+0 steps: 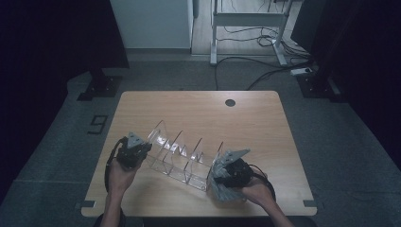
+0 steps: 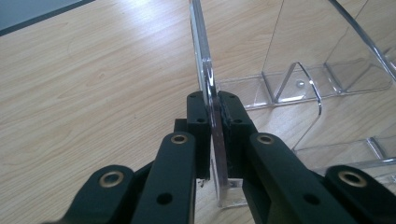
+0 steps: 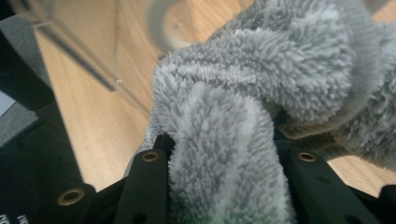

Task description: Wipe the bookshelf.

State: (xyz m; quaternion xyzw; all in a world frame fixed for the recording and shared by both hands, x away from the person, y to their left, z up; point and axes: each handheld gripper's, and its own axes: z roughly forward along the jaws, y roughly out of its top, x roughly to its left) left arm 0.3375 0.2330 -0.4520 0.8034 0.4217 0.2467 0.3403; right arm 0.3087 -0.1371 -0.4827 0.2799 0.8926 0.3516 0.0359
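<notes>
- So there's a clear acrylic rack [image 1: 182, 153] with upright dividers sitting slantwise on the wooden worktop [image 1: 246, 123], toward the near edge.
- Left tongs [image 1: 135, 152] are clamped tight on the rack's end divider [image 2: 208, 88]; in the left gripper view the thin clear plate stands right between the two black jaws.
- Right tongs [image 1: 226, 176] are at the other end of the rack, squeezing a fluffy grey cloth [image 3: 261, 93] that bulges out above the jaws.
- From above, the cloth sits bunched against the rack's near right end, just touching it.
</notes>
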